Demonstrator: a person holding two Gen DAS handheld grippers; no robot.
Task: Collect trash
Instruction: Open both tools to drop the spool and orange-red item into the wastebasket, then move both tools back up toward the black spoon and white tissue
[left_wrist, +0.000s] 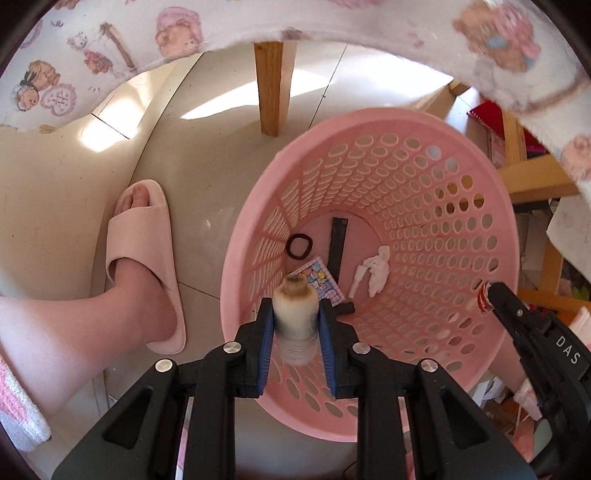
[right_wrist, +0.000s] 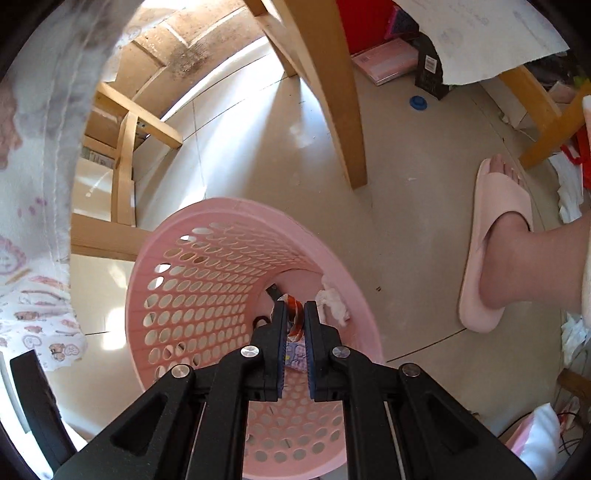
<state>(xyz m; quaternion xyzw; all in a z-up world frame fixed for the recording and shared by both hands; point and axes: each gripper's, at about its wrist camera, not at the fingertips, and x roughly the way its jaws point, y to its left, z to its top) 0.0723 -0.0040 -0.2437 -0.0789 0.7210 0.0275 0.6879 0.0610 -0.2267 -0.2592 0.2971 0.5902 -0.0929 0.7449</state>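
Observation:
A pink perforated basket stands on the floor under both grippers. My left gripper hangs over its mouth, shut on a small whitish, bottle-shaped piece of trash with a brown end, which is blurred. Inside the basket lie a black hair tie, a black strip, a colourful packet and a crumpled white tissue. My right gripper points into the basket, shut on a red-and-white wrapper. In the left wrist view it reaches in over the basket's right rim.
A person's foot in a pink slipper stands beside the basket. A wooden table leg rises just behind it. A patterned cloth hangs overhead. Books and a blue cap lie on the floor beyond.

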